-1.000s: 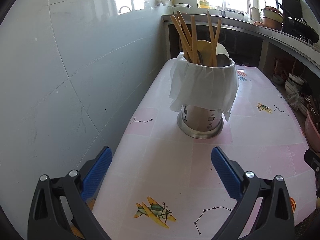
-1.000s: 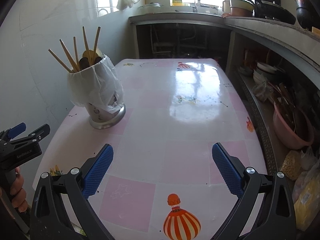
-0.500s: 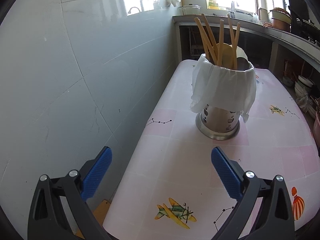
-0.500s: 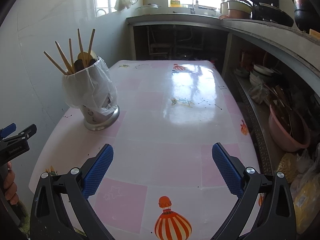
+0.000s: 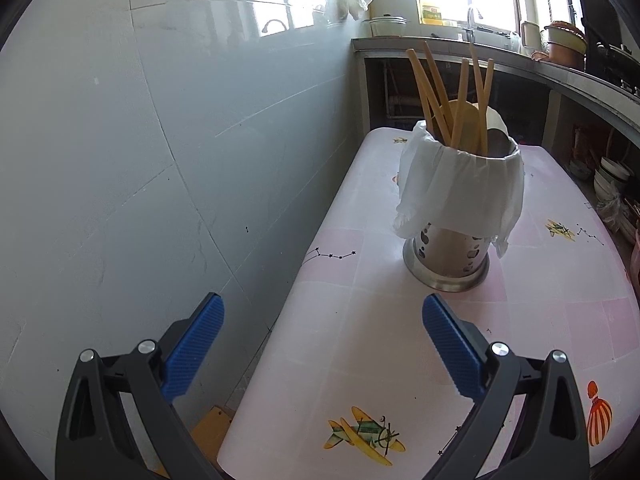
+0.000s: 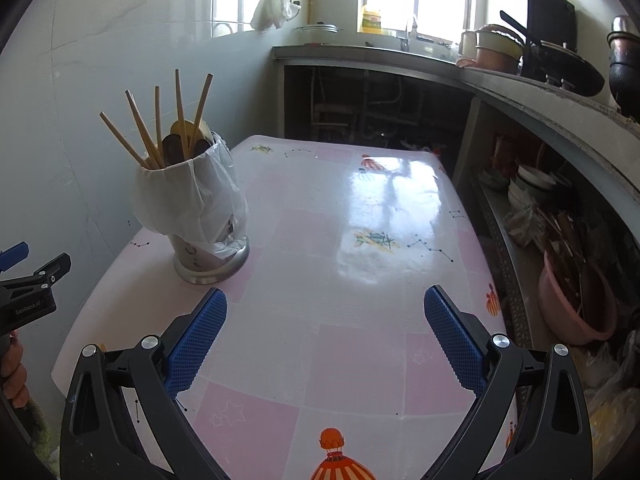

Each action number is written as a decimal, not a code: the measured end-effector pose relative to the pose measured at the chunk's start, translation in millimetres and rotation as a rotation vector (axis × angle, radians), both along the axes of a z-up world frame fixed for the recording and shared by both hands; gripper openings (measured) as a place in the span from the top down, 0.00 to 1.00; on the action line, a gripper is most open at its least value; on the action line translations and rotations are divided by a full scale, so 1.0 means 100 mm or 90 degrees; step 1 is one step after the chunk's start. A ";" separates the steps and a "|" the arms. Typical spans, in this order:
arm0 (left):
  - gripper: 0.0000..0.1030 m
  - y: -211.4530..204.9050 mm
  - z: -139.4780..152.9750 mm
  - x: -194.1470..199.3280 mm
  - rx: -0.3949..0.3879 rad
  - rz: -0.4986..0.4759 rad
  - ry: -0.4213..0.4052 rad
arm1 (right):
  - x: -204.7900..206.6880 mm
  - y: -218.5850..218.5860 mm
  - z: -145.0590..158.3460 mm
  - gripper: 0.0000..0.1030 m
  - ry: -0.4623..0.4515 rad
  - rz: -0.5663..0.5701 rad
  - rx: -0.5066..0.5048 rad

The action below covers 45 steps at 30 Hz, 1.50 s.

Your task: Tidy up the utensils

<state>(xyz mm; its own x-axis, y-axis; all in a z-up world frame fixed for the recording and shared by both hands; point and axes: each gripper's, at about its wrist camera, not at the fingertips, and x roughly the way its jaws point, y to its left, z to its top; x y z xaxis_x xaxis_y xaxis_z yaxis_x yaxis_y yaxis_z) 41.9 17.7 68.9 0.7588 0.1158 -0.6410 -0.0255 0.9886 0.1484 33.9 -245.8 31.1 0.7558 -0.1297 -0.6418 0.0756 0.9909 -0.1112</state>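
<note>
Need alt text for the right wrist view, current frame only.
A metal utensil holder draped with white plastic, holding wooden chopsticks and spoons, stands on the left of a pink patterned table against a tiled wall. The right claw is open and empty in the foreground; the left claw shows at the left edge, with kitchen counters behind.

Pink-and-white checked bench [image 6: 360, 264] printed with planes and balloons; silver holder [image 5: 448, 256] draped in white plastic [image 5: 460, 184]; blue-padded jaws.
</note>
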 end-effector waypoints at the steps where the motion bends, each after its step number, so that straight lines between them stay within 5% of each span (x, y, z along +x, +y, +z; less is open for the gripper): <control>1: 0.05 0.01 0.01 0.01 0.000 0.000 -0.001 | 0.02 0.01 0.00 0.08 0.000 0.002 -0.002; 45: 0.05 0.14 0.06 0.20 -0.036 -0.014 -0.014 | 0.22 0.00 -0.02 0.08 0.012 -0.012 -0.012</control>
<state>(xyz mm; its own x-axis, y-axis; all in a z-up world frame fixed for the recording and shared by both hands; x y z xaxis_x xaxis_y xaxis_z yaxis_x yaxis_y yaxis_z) 62.1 31.7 75.0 0.7744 0.0630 -0.6295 -0.0058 0.9957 0.0925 55.7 -246.0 29.2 0.7410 -0.1557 -0.6532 0.0919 0.9871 -0.1311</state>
